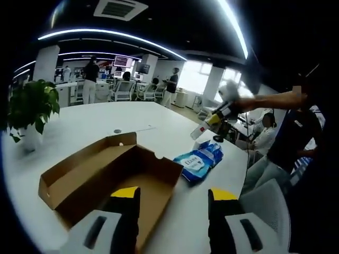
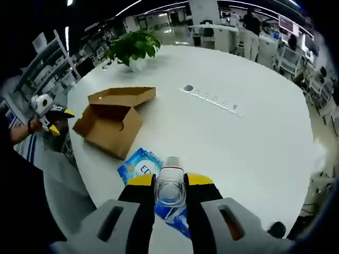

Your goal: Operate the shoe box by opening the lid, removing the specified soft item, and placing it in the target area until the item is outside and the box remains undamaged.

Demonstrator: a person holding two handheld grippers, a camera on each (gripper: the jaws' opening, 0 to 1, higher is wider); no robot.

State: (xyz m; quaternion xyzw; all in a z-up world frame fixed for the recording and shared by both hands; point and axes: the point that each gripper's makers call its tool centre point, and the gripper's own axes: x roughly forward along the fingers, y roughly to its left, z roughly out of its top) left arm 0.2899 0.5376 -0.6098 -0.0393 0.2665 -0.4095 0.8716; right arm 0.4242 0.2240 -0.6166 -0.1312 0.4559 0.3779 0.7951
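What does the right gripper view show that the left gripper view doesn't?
Right gripper view: its own jaws shut on a clear bottle, seen close, and the left gripper beside the edge of the table. Left gripper view: the inside of the open box, its own jaws apart with nothing between them, the right gripper raised above the table, and a ceiling vent. Shared: the box, the blue packet, the plant and the white table.

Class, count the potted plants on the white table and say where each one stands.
1: the potted plant stands near the table's edge, beyond the open shoe box. None seems hidden.
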